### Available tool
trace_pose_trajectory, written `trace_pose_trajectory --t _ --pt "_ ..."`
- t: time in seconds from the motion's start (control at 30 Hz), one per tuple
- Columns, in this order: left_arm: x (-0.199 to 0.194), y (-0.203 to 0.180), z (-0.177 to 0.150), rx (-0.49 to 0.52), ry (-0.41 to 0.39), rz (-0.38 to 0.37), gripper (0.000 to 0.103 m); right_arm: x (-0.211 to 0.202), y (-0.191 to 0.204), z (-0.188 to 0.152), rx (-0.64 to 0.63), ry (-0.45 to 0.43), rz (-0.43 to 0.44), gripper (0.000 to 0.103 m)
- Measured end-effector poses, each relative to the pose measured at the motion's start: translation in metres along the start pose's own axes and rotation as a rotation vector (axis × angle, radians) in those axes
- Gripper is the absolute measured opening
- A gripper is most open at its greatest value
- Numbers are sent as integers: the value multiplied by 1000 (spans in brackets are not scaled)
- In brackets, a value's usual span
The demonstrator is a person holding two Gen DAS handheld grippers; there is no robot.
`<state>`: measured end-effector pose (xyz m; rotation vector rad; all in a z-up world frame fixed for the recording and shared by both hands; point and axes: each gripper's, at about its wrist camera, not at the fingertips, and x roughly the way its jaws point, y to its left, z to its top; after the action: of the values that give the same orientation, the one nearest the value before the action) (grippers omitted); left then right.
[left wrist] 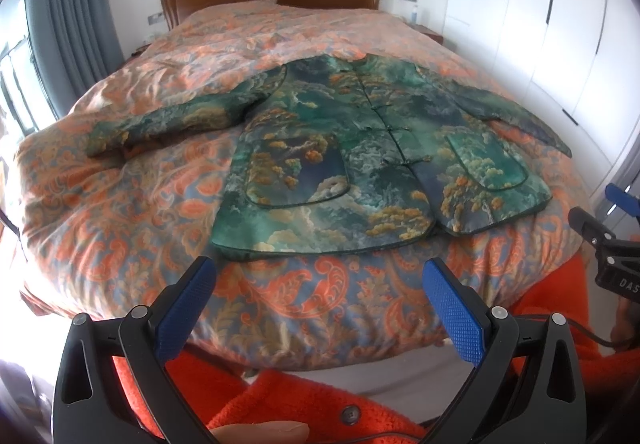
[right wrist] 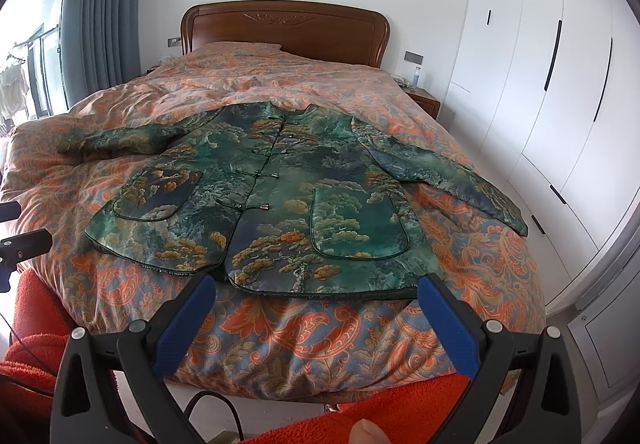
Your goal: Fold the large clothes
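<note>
A green padded jacket (left wrist: 352, 148) with gold tree print lies flat and face up on the bed, buttoned down the front, both sleeves spread out to the sides. It also shows in the right wrist view (right wrist: 280, 196). My left gripper (left wrist: 320, 276) is open and empty, held above the bed's near edge just short of the jacket's hem. My right gripper (right wrist: 316, 292) is open and empty, also just short of the hem. The right gripper's body shows at the right edge of the left wrist view (left wrist: 608, 244).
The bed carries an orange and blue paisley quilt (left wrist: 120, 212) and has a wooden headboard (right wrist: 284, 28). White wardrobe doors (right wrist: 560, 84) stand along the right. Grey curtains (right wrist: 100, 4) and a window are at the left. A nightstand (right wrist: 424, 100) stands beside the headboard.
</note>
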<state>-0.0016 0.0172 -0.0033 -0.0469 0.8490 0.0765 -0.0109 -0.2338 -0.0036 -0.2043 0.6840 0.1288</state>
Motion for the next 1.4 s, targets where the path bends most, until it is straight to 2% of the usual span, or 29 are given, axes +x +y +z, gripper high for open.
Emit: trace_pose_trajectory --t 1.4 --pt "8 -1 -5 -14 34 11 103 12 2 -8 -1 36 4 103"
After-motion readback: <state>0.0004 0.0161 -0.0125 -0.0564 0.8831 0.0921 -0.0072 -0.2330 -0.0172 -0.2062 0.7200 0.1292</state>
